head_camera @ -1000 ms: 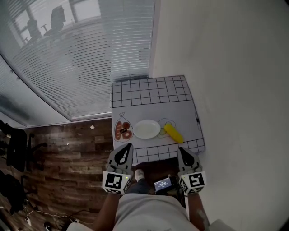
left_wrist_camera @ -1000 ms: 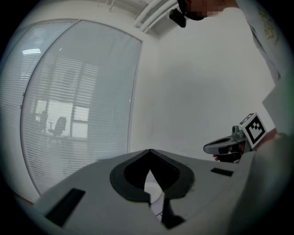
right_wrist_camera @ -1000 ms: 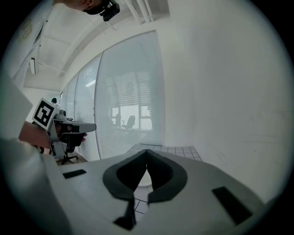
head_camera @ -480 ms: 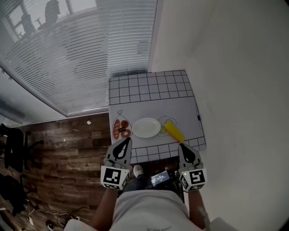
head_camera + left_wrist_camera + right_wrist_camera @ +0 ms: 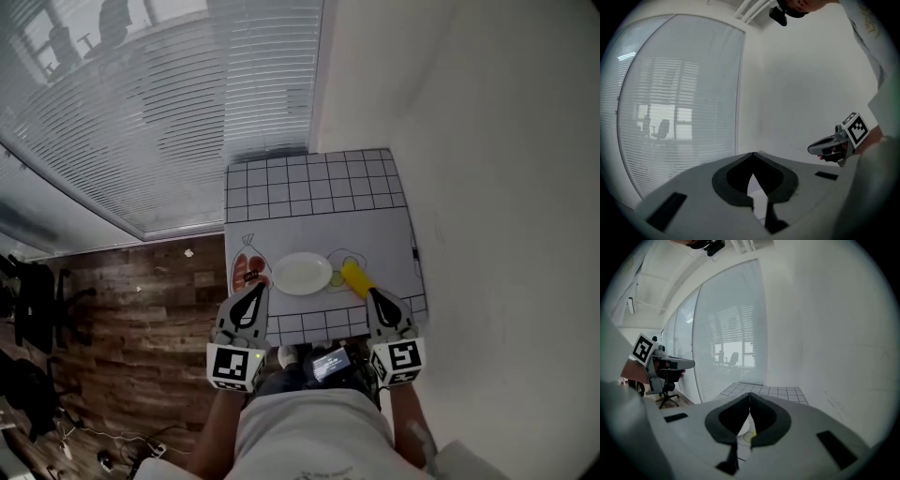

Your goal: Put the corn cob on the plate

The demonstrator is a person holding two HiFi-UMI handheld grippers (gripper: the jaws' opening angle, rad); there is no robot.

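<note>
The yellow corn cob [image 5: 356,278] lies on the table mat, just right of the empty white plate [image 5: 302,273], on a drawn outline. My right gripper [image 5: 374,292] is shut and empty, its tip just short of the cob's near end. My left gripper [image 5: 260,288] is also shut and empty, at the table's near edge in front of a bag of red food [image 5: 247,272]. In the right gripper view the closed jaws [image 5: 750,395] point over the gridded table [image 5: 764,391], and a sliver of yellow shows through the gap below them. The left gripper view shows its shut jaws [image 5: 752,154] and the right gripper [image 5: 832,146].
The small table [image 5: 319,183] has a black-grid mat and stands in a corner, with a white wall to the right and a glass wall with blinds behind. Wooden floor [image 5: 141,309] lies to the left. A phone-like screen [image 5: 328,362] sits at the person's waist.
Both grippers have moved forward to the table's near edge, still shut. The right tip is now close to the corn cob's near end.
</note>
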